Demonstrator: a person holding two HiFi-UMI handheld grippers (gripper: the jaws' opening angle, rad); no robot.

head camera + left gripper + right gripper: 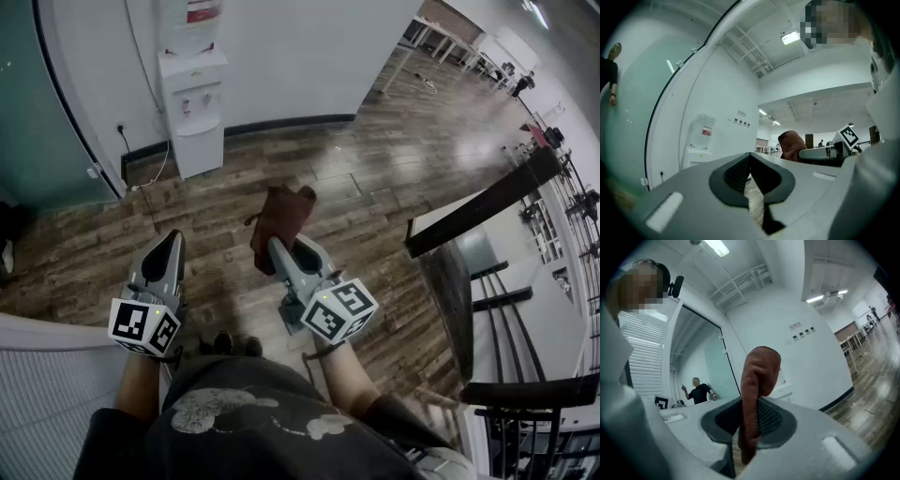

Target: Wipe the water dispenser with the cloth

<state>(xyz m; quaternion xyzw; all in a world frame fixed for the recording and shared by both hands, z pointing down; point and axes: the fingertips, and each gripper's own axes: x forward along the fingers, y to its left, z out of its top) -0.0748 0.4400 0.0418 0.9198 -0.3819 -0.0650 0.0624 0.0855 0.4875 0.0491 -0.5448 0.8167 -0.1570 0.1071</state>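
The white water dispenser stands against the far wall, with a clear bottle on top; in the left gripper view the dispenser shows far off to the left. A reddish-brown cloth hangs folded from my right gripper, which is shut on it; up close the cloth rises between the jaws. My left gripper is held low at the left, shut, with nothing in it. From the left gripper view the cloth shows at the right. Both grippers are well short of the dispenser.
A power cord runs from a wall socket beside the dispenser. A dark-topped table and a black railing stand at the right. A glass partition curves at the left. Another person stands behind. Wood flooring stretches ahead.
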